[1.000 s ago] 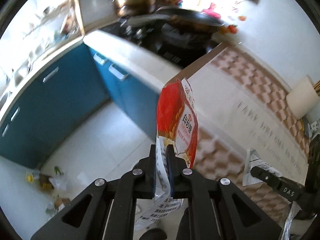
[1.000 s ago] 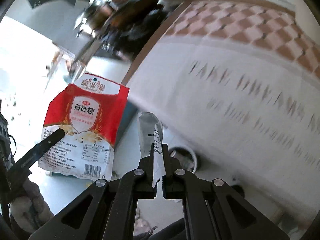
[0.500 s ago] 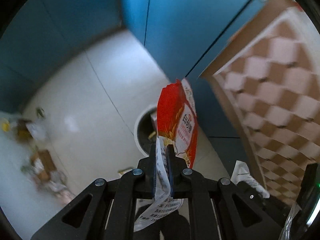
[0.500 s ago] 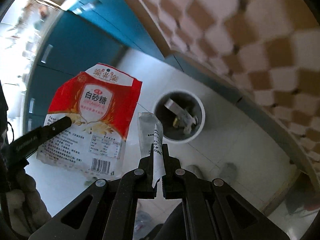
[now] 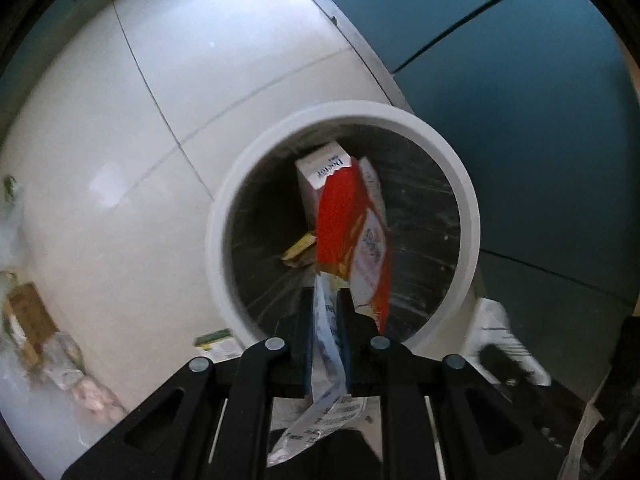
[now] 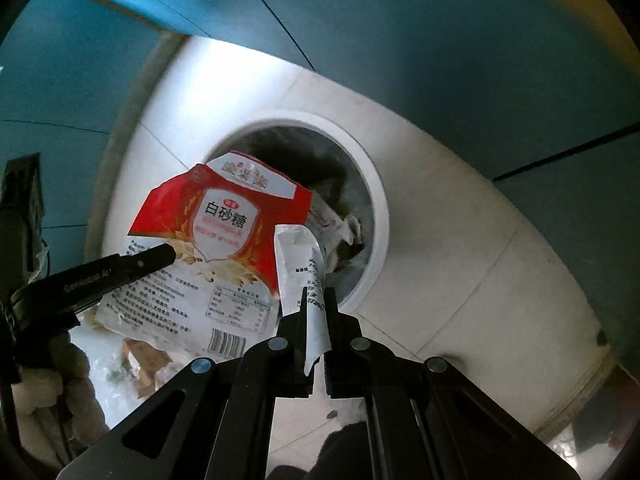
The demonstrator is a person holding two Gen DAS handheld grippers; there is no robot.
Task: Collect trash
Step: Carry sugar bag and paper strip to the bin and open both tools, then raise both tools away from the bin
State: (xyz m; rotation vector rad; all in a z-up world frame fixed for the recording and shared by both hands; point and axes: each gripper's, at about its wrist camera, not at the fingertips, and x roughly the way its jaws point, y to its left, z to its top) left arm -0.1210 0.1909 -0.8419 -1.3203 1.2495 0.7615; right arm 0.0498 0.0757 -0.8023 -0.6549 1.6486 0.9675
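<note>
The left gripper (image 5: 326,320) points down at the bin and has the red and white sugar bag (image 5: 352,232) between its fingers; its jaws are opening, and the bag's white end still sits in the small gap, so it looks about to slip free; the red top of the bag hangs right over the mouth of the white bin (image 5: 224,216); the right gripper (image 6: 316,300) is squeezed tight on a thin white wrapper (image 6: 300,264), which sticks up from its tips over the near edge of the bin; from this side the left gripper shows as a dark finger lying across the sugar bag; I think the step now is dropping the trash in; to do it well, keep both grippers over the middle of the round hole, let the jaws go wide so the bag falls straight, and give it a small shake if it sticks to a pad; the bag is light and floppy, so it could catch on the rim or drift onto the floor; the wrapper should go in after it; inside the bin there is a white box with dark letters (image 5: 320,172), a small yellow scrap (image 5: 298,250) and some crumpled pale bits, so it is not full; more trash (image 5: 36,320) lies on the white floor well apart from the bin, so there is more to pick up.
</note>
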